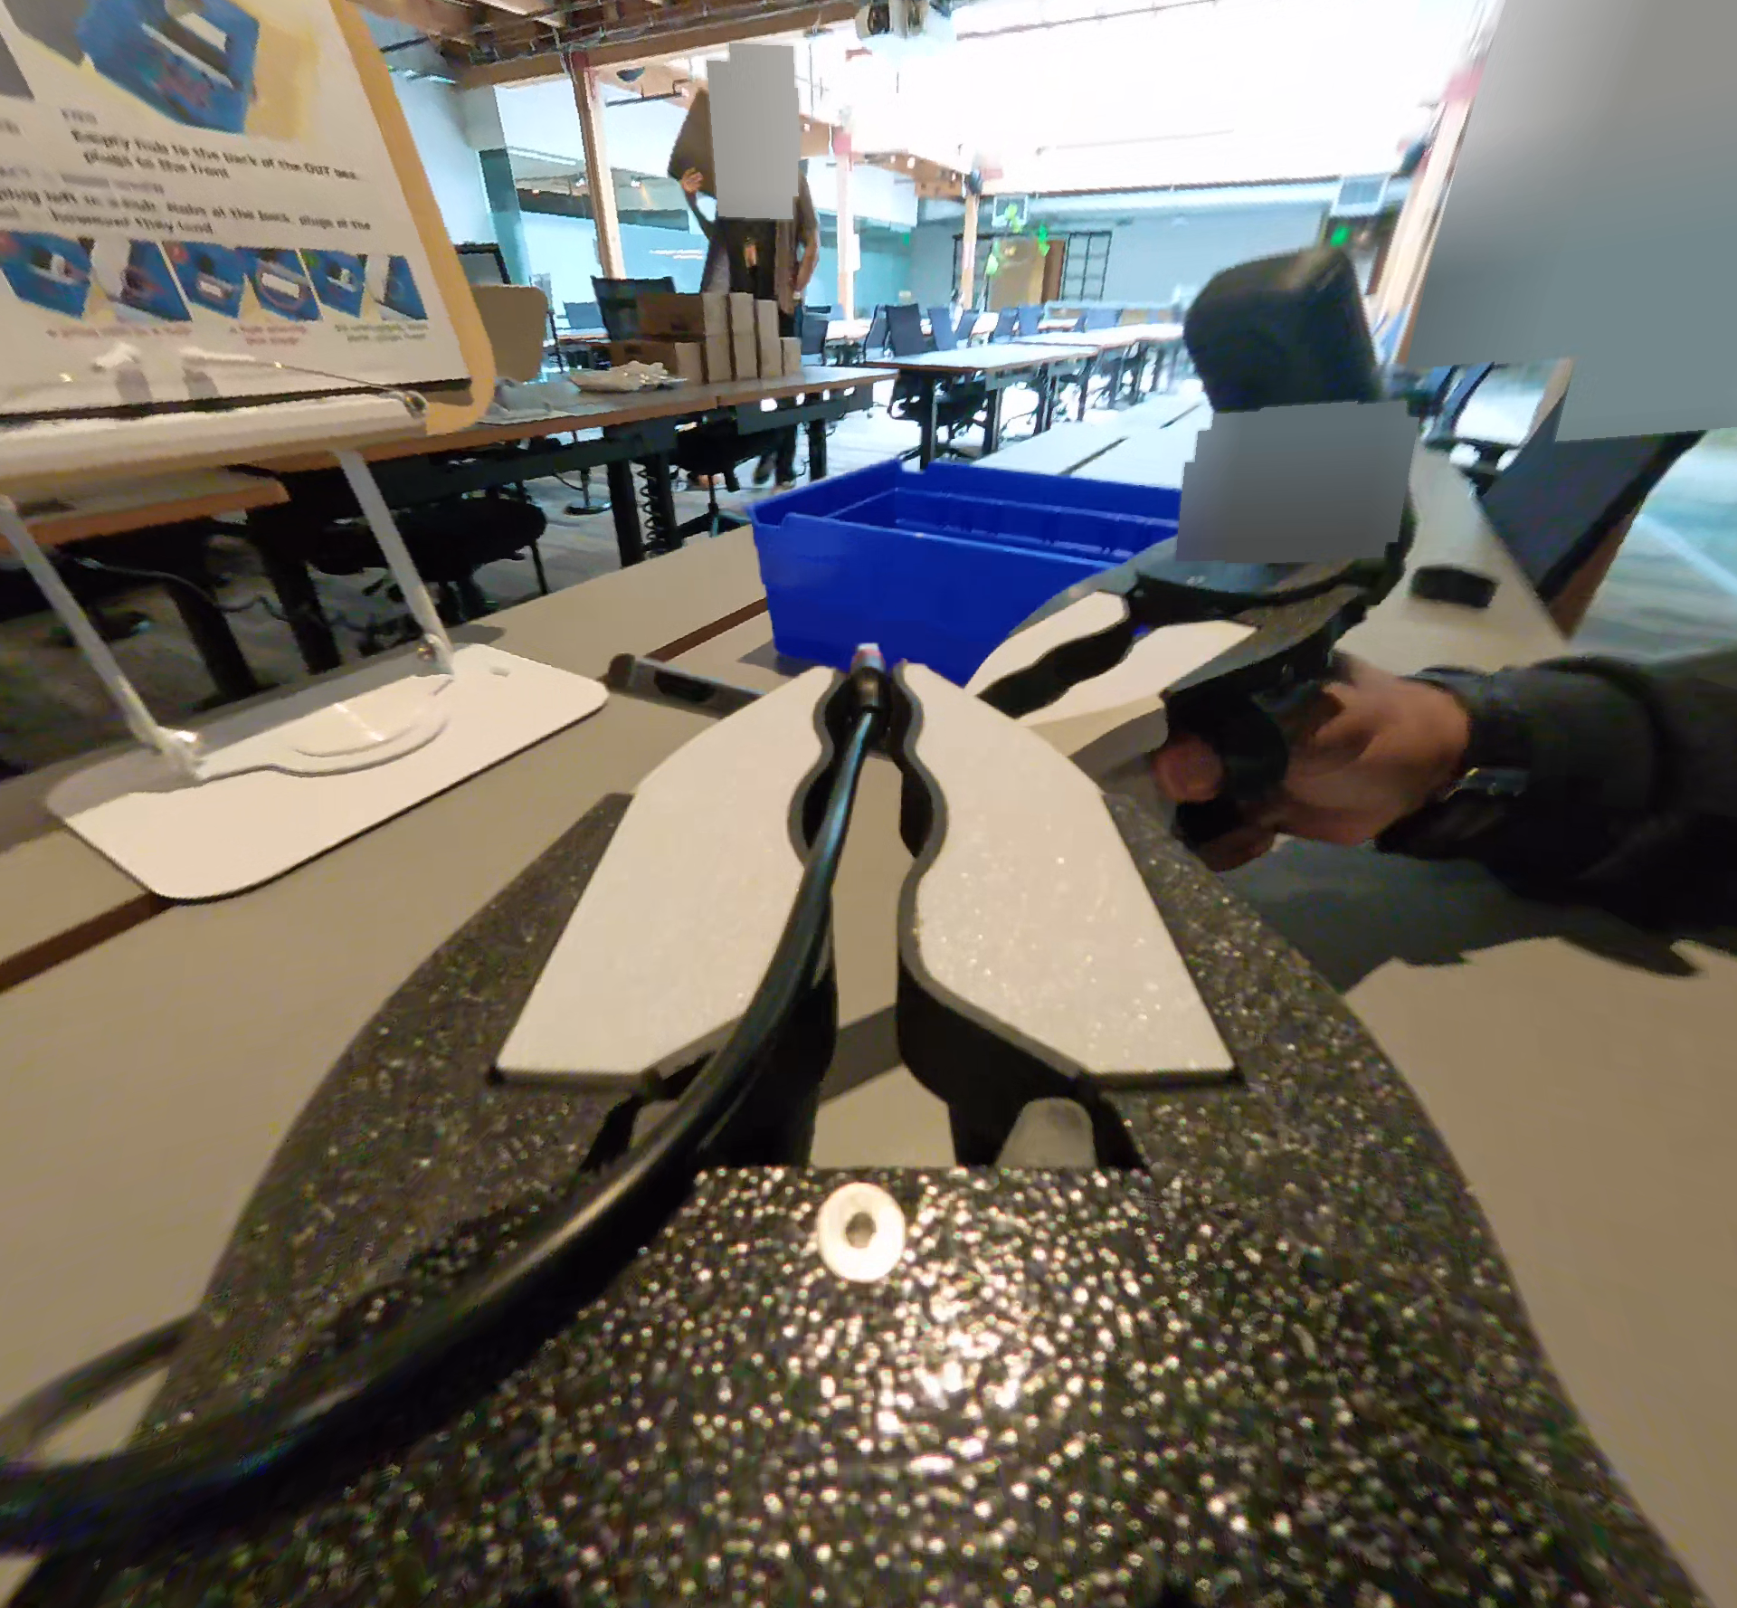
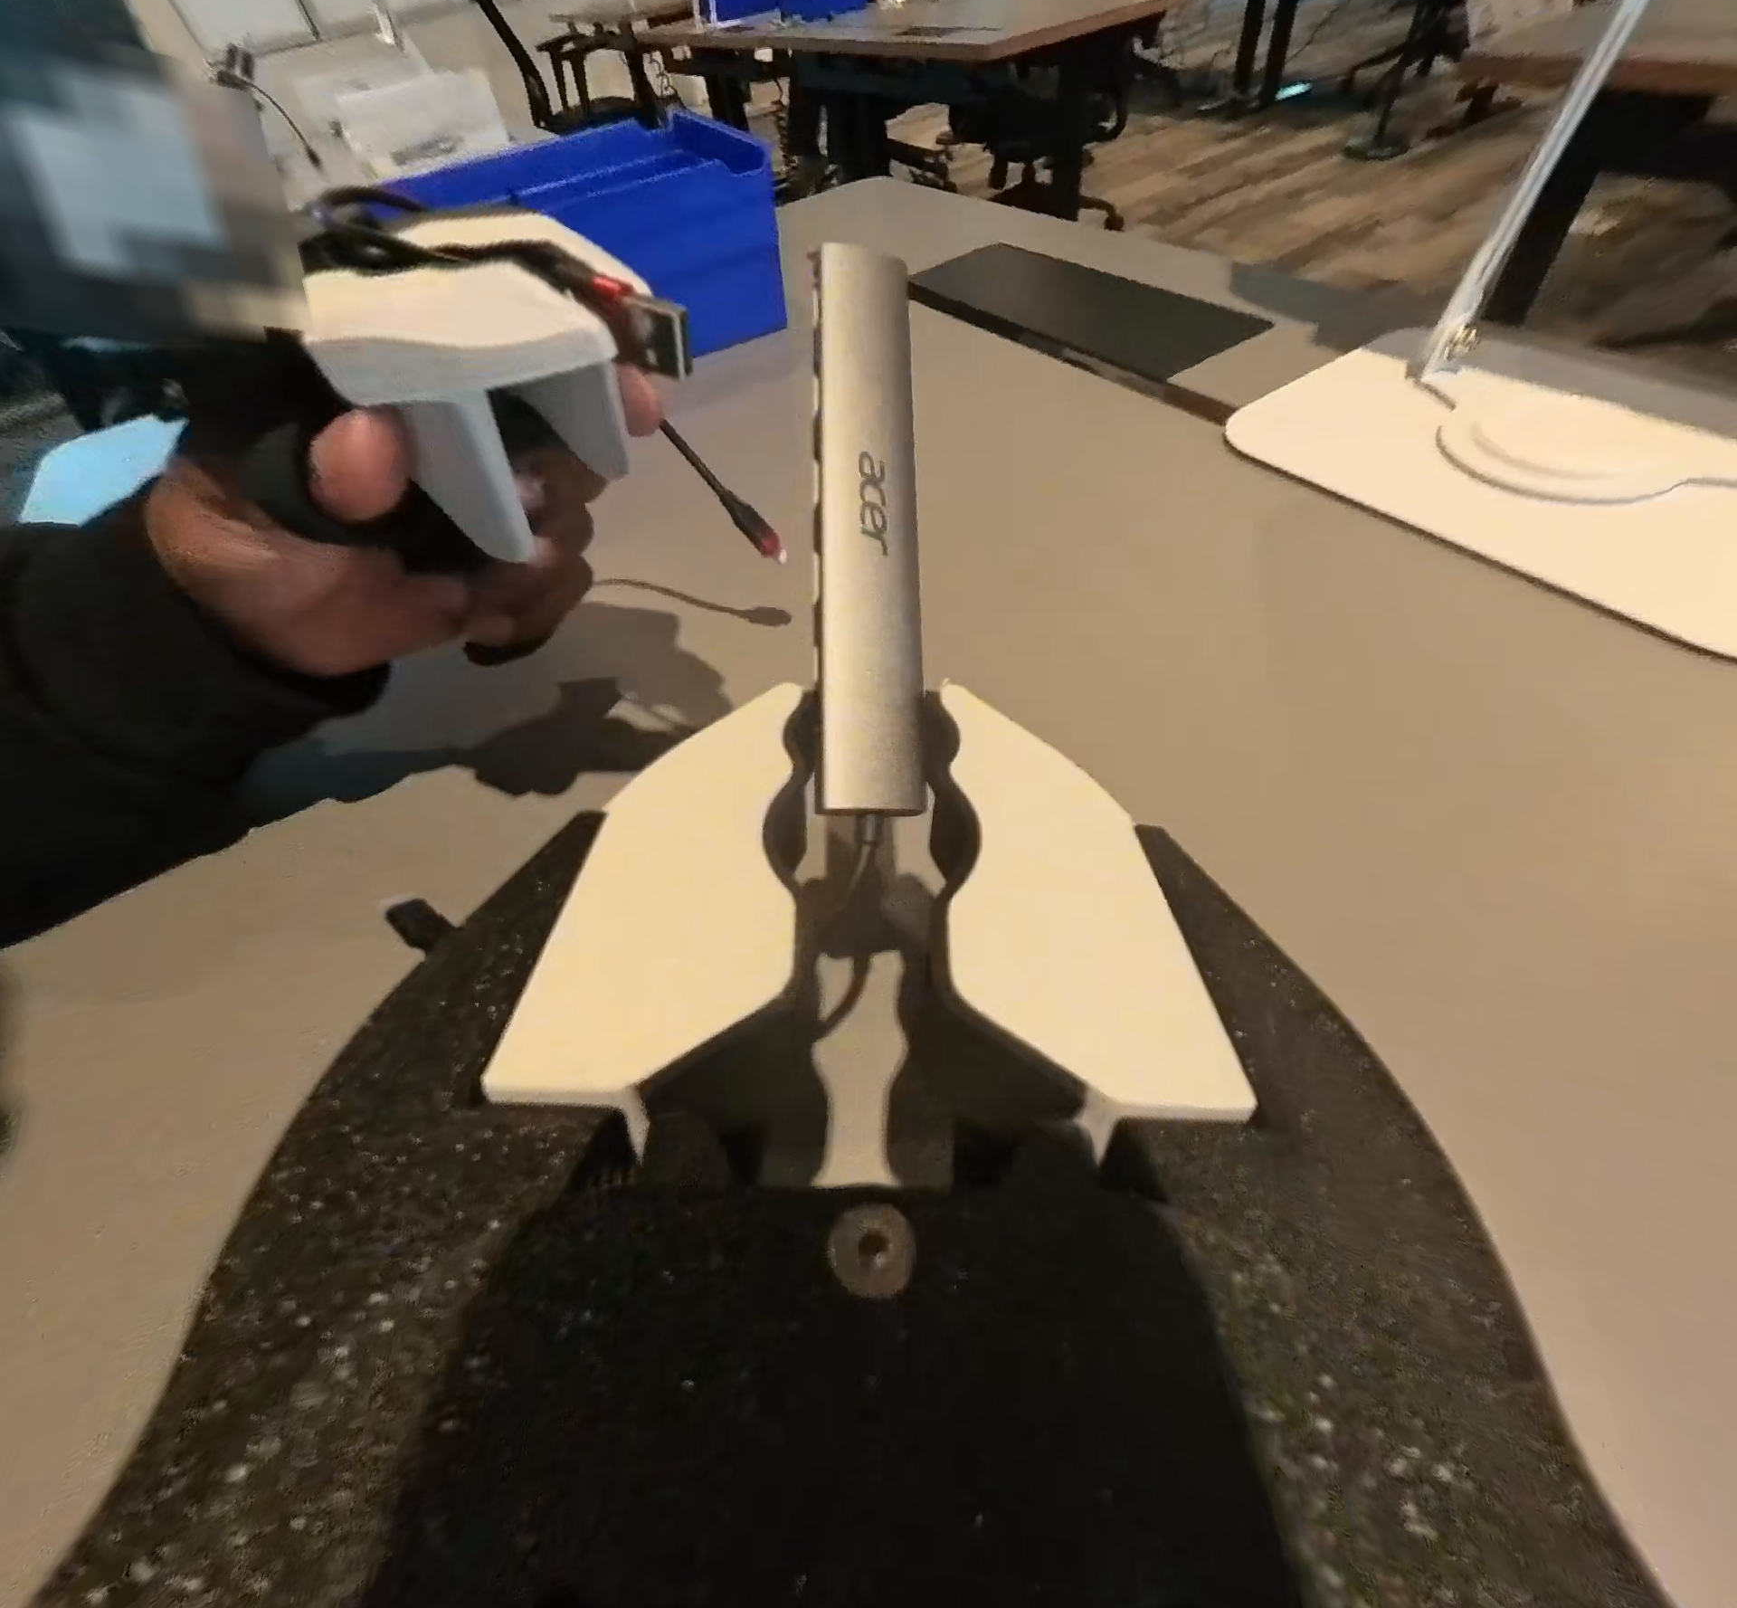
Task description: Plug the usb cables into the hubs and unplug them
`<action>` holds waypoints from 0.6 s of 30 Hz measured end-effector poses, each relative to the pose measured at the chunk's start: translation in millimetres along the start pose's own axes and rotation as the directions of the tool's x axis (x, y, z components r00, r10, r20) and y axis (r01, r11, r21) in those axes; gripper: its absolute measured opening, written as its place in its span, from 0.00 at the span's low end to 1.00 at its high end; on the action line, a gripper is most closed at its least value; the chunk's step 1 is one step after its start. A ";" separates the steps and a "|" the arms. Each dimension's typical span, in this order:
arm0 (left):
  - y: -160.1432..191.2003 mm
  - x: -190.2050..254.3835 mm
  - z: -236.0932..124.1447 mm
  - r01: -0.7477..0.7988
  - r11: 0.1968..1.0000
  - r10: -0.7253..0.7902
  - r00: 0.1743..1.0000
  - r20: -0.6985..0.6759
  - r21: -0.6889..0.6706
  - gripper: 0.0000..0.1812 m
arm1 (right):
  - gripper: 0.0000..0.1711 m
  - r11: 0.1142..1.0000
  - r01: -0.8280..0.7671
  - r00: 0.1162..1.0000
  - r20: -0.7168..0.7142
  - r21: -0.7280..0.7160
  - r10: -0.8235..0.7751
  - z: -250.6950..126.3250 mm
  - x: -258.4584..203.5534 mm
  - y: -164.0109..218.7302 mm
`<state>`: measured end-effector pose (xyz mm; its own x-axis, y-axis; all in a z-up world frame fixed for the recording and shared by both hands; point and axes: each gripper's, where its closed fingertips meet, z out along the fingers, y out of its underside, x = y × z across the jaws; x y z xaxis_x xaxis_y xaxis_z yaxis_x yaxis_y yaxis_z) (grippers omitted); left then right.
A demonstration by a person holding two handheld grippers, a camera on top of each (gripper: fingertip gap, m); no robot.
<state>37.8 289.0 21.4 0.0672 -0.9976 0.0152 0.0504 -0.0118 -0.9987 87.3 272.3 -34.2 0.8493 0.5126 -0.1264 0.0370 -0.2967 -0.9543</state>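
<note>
Two grippers are working over a grey table. In the right wrist view, the right gripper is clamping the near end of a silver hub, its jaws narrow around the body; the hub is pointing away, with a brand mark printed along its top and its own thin lead trailing back between the fingers. Its port side is showing only as a notched left edge.

Left of the hub, the left gripper is pinching a black cable with its metal USB plug sticking out, apart from the hub. In the left wrist view that gripper is nearly closed on the cable, the plug itself hidden behind the fingertips.

Behind are sitting a blue bin and a stand holding a printed sheet, its text blurred.
</note>
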 end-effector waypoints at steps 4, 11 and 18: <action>-7.5 -5.7 -4.8 0.160 0.984 -0.158 0.987 -0.041 0.073 0.04 | 0.13 0.998 0.008 1.000 0.003 0.057 -0.009 -2.4 0.7 -5.8; -9.9 -12.4 -9.4 0.362 0.925 -0.349 0.929 -0.122 0.116 0.04 | 0.13 0.981 0.193 0.978 -0.083 0.032 -0.190 -2.7 5.9 -2.5; -0.9 -11.9 -6.2 0.350 0.934 -0.341 0.933 -0.112 0.068 0.04 | 0.13 0.989 0.083 0.996 -0.006 -0.120 -0.084 6.2 3.4 22.3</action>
<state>30.8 300.4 21.8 -0.0658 -0.9347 0.3494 0.1385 -0.3553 -0.9244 87.8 272.4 -57.6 0.8461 0.5312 -0.0440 0.1701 -0.3473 -0.9222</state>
